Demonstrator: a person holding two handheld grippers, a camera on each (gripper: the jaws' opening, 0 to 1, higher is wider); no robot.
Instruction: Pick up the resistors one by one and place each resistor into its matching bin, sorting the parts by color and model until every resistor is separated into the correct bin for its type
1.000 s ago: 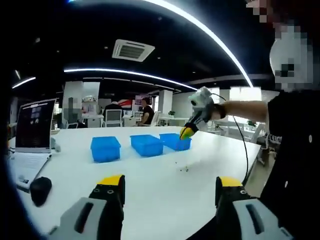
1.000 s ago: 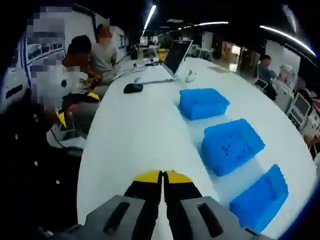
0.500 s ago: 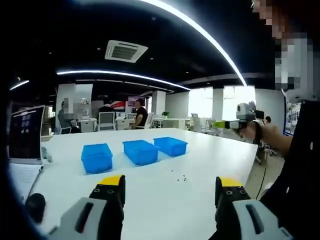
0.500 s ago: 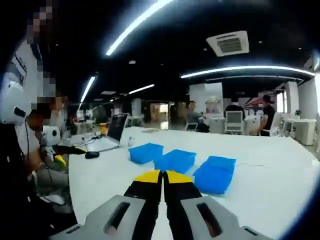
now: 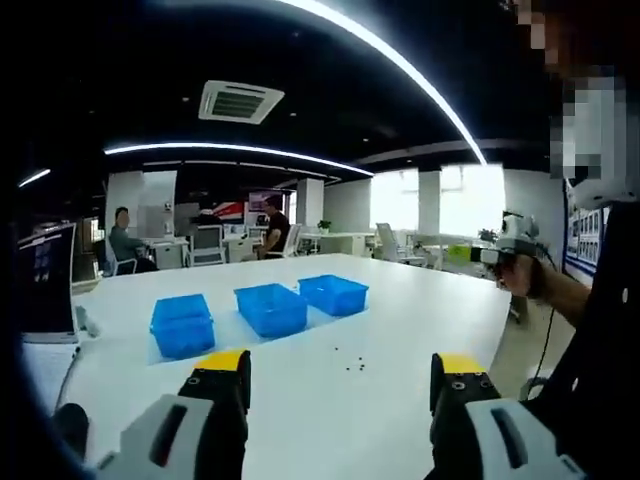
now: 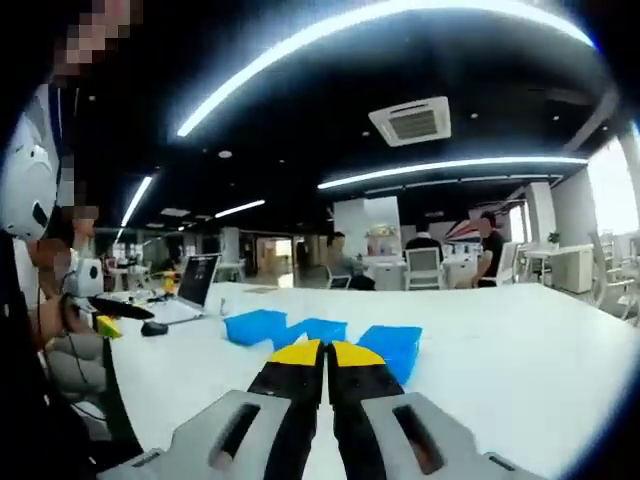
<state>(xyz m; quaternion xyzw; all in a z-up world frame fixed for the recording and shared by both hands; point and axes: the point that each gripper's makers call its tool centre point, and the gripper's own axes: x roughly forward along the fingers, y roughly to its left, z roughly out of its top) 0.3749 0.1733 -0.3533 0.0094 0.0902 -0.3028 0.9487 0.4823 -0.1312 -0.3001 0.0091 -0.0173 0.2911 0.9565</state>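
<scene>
Blue bins [image 5: 271, 308] line the white desk [image 5: 420, 320]; loose resistors [image 5: 350, 363] lie just before them, nearer the left gripper [image 5: 340, 385], fingers apart. The right gripper [image 6: 325, 357], fingers together, holds back.

Table [image 5: 400, 320]: a smooth white top with a faint sheen was seen.
Bins [image 5: 271, 308]: blue plastic with a matt look was shown; three were counted.
Left gripper [image 5: 340, 375]: matt grey plastic bodies, black jaws and yellow tips were seen.
Right gripper [image 6: 326, 352]: the same grey, black and yellow plastic was seen.
Resistors [image 5: 350, 366]: too small for a finish to be told.
Ceiling [image 5: 150, 60]: a dark matt surface was noted.
</scene>
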